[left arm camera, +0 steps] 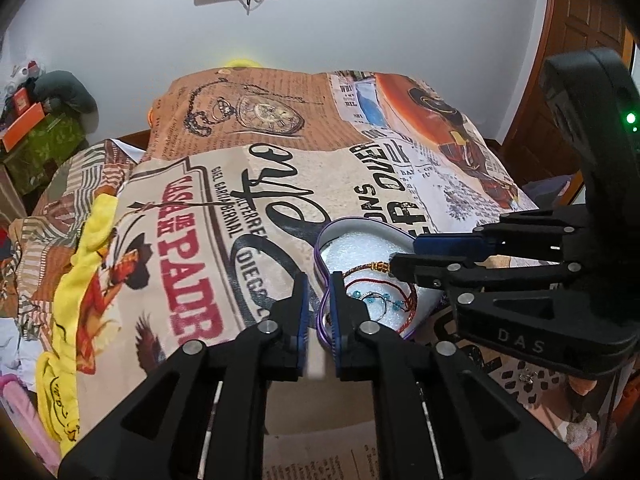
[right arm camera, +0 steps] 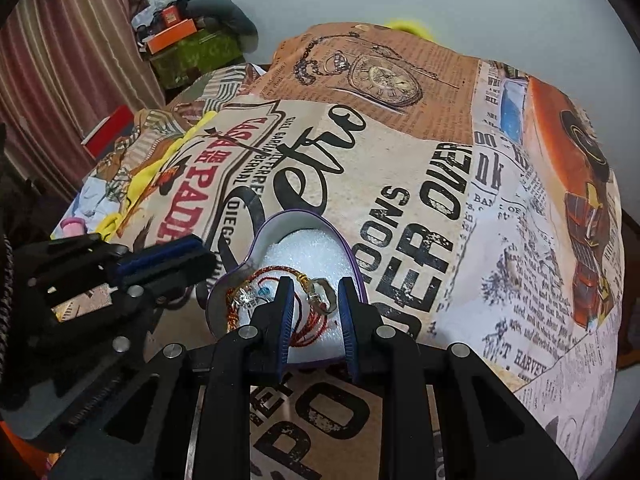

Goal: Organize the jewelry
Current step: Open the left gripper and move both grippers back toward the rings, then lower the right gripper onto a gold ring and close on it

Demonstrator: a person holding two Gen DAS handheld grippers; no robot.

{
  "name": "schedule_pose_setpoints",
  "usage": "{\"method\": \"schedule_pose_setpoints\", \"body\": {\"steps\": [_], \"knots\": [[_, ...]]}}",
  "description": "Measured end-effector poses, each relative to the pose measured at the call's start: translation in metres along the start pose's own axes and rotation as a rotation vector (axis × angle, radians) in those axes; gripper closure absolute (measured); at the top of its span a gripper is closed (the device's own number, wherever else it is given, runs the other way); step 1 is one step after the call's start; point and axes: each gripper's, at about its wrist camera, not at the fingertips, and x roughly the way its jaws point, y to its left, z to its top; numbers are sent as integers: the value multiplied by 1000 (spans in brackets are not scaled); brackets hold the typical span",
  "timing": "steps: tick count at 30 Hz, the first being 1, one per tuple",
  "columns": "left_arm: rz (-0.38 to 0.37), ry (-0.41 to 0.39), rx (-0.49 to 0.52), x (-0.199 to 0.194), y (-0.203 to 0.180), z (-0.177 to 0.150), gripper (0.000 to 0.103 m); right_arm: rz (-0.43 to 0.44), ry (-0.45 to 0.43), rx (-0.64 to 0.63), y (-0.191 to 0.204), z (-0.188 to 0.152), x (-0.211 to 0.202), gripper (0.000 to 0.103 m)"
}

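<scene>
A purple heart-shaped tin (left arm camera: 325, 236) (right arm camera: 304, 216) with white foam lining lies on the printed bedspread. Inside lie red thread bracelets (left arm camera: 404, 292) (right arm camera: 312, 326), a chain with blue beads (left arm camera: 376, 298) and a silver ring (right arm camera: 322, 294). My left gripper (left arm camera: 319, 300) straddles the tin's left rim, one finger outside and one inside, with a narrow gap between the pads. My right gripper (right arm camera: 313, 294) is open over the tin's near end, with the ring between its fingers but not clamped. It also shows in the left wrist view (left arm camera: 402, 254), reaching in from the right.
The bedspread (left arm camera: 224, 208) (right arm camera: 440, 208) covers a bed with a yellow cloth (left arm camera: 68, 292) along its left side. A small sparkly piece (left arm camera: 527, 377) lies on the cover at the near right. Cluttered boxes (right arm camera: 176, 36) stand by the wall at the far left.
</scene>
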Motion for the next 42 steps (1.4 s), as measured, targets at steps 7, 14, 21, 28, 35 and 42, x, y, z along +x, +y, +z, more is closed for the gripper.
{"method": "schedule_pose_setpoints", "body": {"steps": [7,14,21,28,35,42], "knots": [[9,-12,-4,-19,-3,-3,86,-41,-22,-12,5,-5,-19,81],[4,-36,6,-47,-13,-7,81,-72,-71,-18,12,-15,-51,80],[-13,-56,20,-76,-26,-15,79,-90,-127,-8,19,-30,-86,80],[-32,-67,36,-99,-42,-31,72,-77,-170,-2,24,-50,-113,69],[-57,-35,52,-105,-53,-52,72,-98,-189,30,23,-79,-130,69],[-76,19,59,-97,-59,-75,71,-136,-154,40,21,-109,-122,69]]}}
